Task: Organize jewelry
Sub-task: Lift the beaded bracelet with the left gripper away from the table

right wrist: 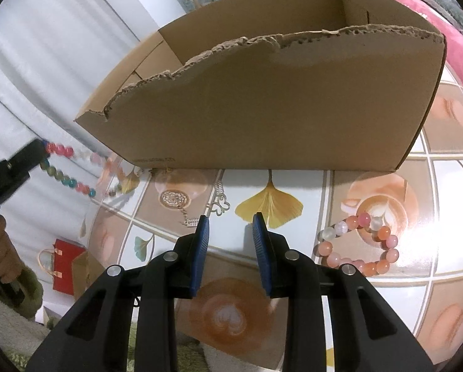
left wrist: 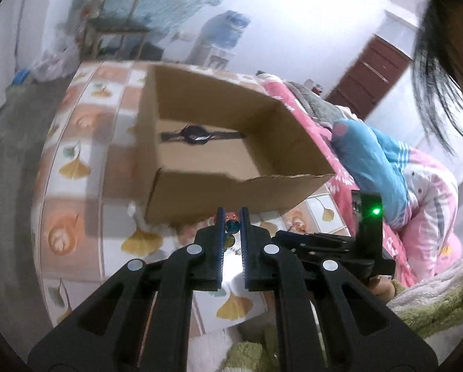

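My left gripper (left wrist: 231, 221) is shut on a strand of multicoloured beads (left wrist: 232, 223), held in the air just before the torn front wall of the open cardboard box (left wrist: 219, 192). In the right wrist view the same beads (right wrist: 70, 167) trail sideways from the left gripper (right wrist: 40, 152) toward the box's (right wrist: 262, 108) left corner. A black watch (left wrist: 197, 135) lies flat on the box floor. My right gripper (right wrist: 230, 220) hovers open over the patterned table with nothing between its blue pads. A pink-and-orange bead bracelet (right wrist: 365, 245) lies to its right. A gold round pendant on a chain (right wrist: 174, 199) and a silver butterfly piece (right wrist: 220, 204) lie ahead of it.
The round table (right wrist: 448, 186) has a tiled leaf-and-coffee cloth. A pink quilt (left wrist: 309, 114) and a blue cushion (left wrist: 371, 155) lie at its right. A red gift bag (right wrist: 65, 266) stands on the floor at left. A hand in a green sleeve (right wrist: 2, 248) holds the left gripper.
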Demonstrator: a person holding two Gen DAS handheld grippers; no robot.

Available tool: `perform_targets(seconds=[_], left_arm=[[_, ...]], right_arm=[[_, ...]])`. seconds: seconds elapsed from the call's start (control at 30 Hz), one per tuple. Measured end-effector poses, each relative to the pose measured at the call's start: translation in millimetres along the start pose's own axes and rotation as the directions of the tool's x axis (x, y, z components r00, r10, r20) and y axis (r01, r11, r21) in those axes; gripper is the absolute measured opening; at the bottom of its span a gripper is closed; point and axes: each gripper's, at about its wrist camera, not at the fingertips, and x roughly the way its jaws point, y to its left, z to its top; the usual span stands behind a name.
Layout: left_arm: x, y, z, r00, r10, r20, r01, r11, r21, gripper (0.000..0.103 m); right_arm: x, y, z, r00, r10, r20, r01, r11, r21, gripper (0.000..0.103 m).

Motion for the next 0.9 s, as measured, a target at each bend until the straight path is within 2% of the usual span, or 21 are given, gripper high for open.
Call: perform_targets(seconds=[0.07,0.17,0.23,0.27,0.33,0.43,0.5,0.6,0.7,0.83,0.9], left_arm=[[-1.4,7.1,-2.6,1.0,-0.016,0.0,0.016,0.999,-0.04,0.008],[-4.2,14.0,-3.9,0.995,-0.093,0.021,0.095,0.991,-0.097,0.008],[-3.4,22.8,-5.3,0.994,-0.107,0.031,0.111,0.985,-0.131,0.008],[-1.3,27.9,-6.2,0.995,-0.095,0.028,0.098,0.985,-0.141,0.008],[9.5,48.9,-11.9,0.999,-0.032,-0.008,0.029,0.982,-0.187,0.008],[20.8,78.6,-20.0,0.999,-0.003,-0.048,-0.011,0.961,-0.276,0.009],[24.7,89.4,-23.8,0.998,0.019,-0.067,-0.039,0.953,-0.301,0.009],[28.3,88.8,-24.4,0.992,0.077,-0.096,-0.101,0.958,-0.27,0.008],[29.6,77.5,-22.4,0.982,0.152,-0.109,-0.171,0.964,-0.202,0.021],[26.1,61.8,-19.9,0.969,0.238,-0.072,-0.244,0.965,-0.097,0.023],[26.8,51.1,-17.6,0.966,0.252,-0.057,-0.254,0.966,-0.038,0.023]], right_arm=[[1.2,1.1,0.5,1.0,0.001,-0.003,-0.001,1.0,-0.001,0.029],[2.2,4.7,1.1,1.0,-0.002,-0.002,0.002,1.0,-0.008,0.029],[2.8,5.7,0.5,1.0,-0.004,-0.002,0.004,1.0,-0.007,0.029],[2.7,4.7,0.1,1.0,-0.005,-0.002,0.005,1.0,-0.005,0.029],[3.0,3.3,0.0,1.0,-0.007,-0.006,0.007,1.0,-0.002,0.029],[1.3,2.8,1.3,1.0,-0.016,-0.003,0.016,1.0,-0.002,0.029],[-0.4,2.5,2.7,1.0,-0.02,0.001,0.02,1.0,-0.003,0.029],[-2.5,4.5,7.0,1.0,-0.02,0.011,0.02,1.0,-0.006,0.029],[-4.9,10.6,14.4,0.999,-0.014,0.031,0.015,0.999,-0.028,0.029],[-6.1,21.1,25.6,0.999,0.013,0.048,-0.01,0.998,-0.059,0.029],[-5.6,26.3,28.5,0.998,0.028,0.05,-0.024,0.997,-0.07,0.029]])
